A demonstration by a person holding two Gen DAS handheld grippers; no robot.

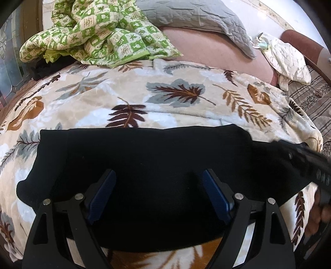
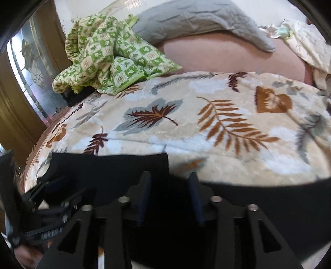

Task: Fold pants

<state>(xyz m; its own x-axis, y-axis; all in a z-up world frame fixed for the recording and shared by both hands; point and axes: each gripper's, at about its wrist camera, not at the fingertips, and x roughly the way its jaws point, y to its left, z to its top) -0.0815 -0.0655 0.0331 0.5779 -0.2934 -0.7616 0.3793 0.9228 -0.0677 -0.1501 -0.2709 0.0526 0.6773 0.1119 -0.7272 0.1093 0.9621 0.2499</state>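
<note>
The black pants [image 1: 144, 161] lie folded into a broad flat band on the leaf-print blanket [image 1: 165, 99]. My left gripper [image 1: 158, 175] hovers over their near middle, open and empty, blue pads wide apart. My right gripper [image 1: 306, 161] shows at the pants' right end, blurred. In the right wrist view the pants [image 2: 269, 202] run across the bottom. My right gripper [image 2: 169, 180] is over their top edge, jaws partly apart, nothing clearly between them. My left gripper [image 2: 51, 196] shows at the left.
A green checked quilt [image 1: 99, 35] is bunched at the back left, a grey quilted pillow [image 1: 196, 18] behind it on a pink sheet [image 1: 211, 53]. A white cloth [image 1: 289, 62] lies at the right edge. A glass-panelled door [image 2: 31, 68] stands at the left.
</note>
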